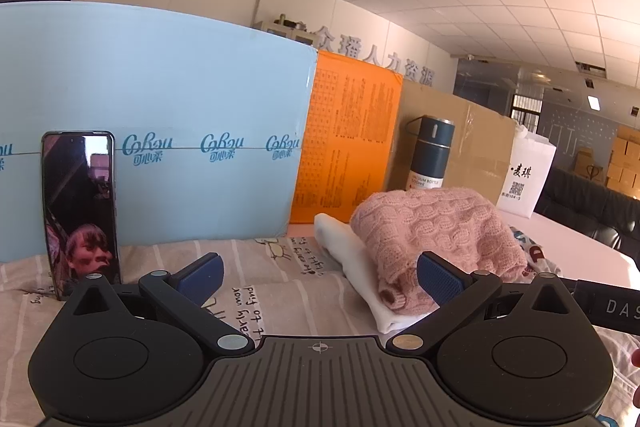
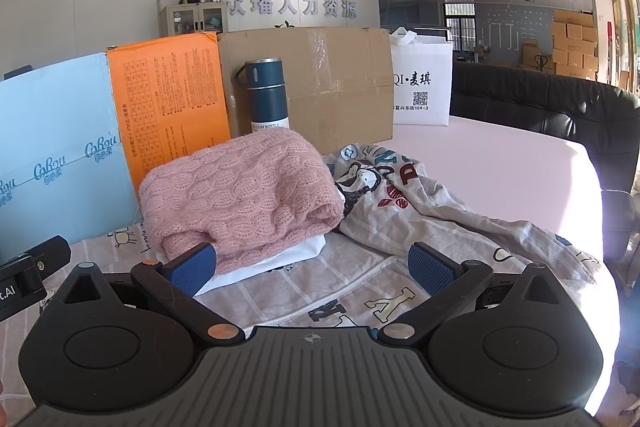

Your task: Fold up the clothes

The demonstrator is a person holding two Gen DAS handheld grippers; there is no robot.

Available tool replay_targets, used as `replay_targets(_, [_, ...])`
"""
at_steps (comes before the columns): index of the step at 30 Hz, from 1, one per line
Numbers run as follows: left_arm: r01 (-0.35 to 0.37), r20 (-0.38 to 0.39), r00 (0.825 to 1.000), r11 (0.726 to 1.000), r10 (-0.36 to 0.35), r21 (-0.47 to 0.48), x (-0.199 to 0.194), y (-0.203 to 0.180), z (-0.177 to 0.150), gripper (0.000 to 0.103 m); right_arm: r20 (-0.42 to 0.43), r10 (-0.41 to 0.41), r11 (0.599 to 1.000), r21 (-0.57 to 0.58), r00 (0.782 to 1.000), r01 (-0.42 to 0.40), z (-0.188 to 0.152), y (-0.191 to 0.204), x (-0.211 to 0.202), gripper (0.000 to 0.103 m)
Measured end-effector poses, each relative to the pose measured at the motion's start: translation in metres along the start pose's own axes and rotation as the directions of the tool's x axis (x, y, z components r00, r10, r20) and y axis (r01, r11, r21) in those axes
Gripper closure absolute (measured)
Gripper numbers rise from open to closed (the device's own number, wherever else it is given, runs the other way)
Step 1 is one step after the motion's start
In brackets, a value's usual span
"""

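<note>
A folded pink cable-knit sweater (image 1: 436,235) (image 2: 244,191) rests on a folded white garment (image 1: 352,267) (image 2: 296,255). Both lie on a striped, printed grey cloth (image 1: 288,295) (image 2: 400,227) spread over the table, rumpled at the right. My left gripper (image 1: 320,279) is open, its right fingertip close to the sweater's near edge. My right gripper (image 2: 312,267) is open too, left fingertip just in front of the white garment, nothing between its fingers. The other gripper's black body (image 2: 28,271) shows at the left edge of the right wrist view.
A phone (image 1: 80,211) stands propped against a light blue box (image 1: 160,115). Beside it are an orange box (image 2: 168,95), a brown carton (image 2: 312,83), a dark blue vacuum bottle (image 2: 266,93) and a white bag (image 2: 422,83). A black sofa (image 2: 540,107) borders the pink table (image 2: 500,175).
</note>
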State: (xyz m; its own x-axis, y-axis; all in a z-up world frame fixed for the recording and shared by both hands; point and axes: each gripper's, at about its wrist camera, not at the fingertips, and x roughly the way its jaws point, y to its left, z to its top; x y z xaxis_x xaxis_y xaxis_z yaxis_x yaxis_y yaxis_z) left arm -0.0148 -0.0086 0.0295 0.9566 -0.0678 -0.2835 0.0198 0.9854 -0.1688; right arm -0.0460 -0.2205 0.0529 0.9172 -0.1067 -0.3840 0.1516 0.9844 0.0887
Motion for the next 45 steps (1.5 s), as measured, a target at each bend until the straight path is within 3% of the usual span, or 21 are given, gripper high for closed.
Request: replay_targets(45, [0.009,-0.012,1.0,1.0,-0.008,0.007,0.0021,-0.0012,-0.0021,0.0,-0.008,0.002,1.0,-0.001,1.0,-0.002,-0.0012,0.0001,0.0019,0.0])
